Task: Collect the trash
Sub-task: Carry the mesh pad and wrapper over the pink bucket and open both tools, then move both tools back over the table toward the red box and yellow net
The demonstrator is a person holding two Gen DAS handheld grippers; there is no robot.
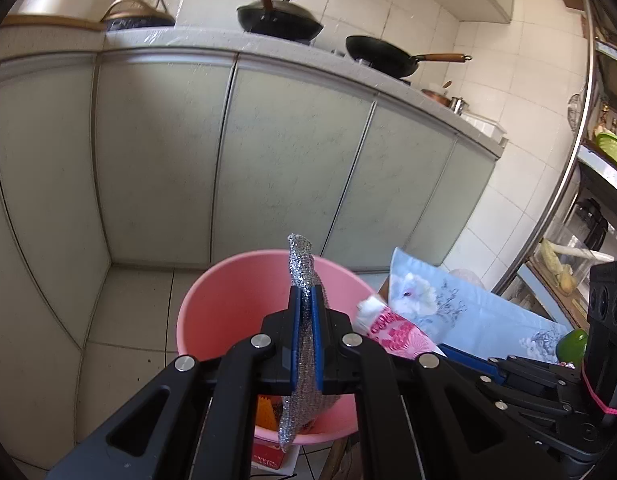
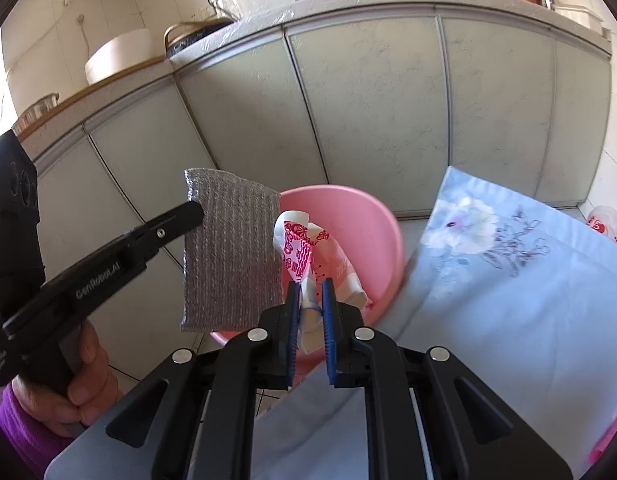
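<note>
Silver mesh scourer (image 1: 302,276) in left gripper (image 1: 307,300); crumpled paper wrapper (image 2: 304,256) in right gripper (image 2: 310,288).

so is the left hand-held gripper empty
No, the left hand-held gripper is clamped on a silver mesh scrubber above the pink bin.

Ahead of your left fingers, the tiled floor (image 1: 120,320) carries the pink basin (image 1: 228,280); right of them, a floral blue cloth (image 1: 480,312) covers the table, a green thing (image 1: 572,344) on it.

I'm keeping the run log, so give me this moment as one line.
left gripper: shut on silver scouring cloth | right gripper: shut on crumpled wrapper | both above pink basin | stage: pre-drop
</note>
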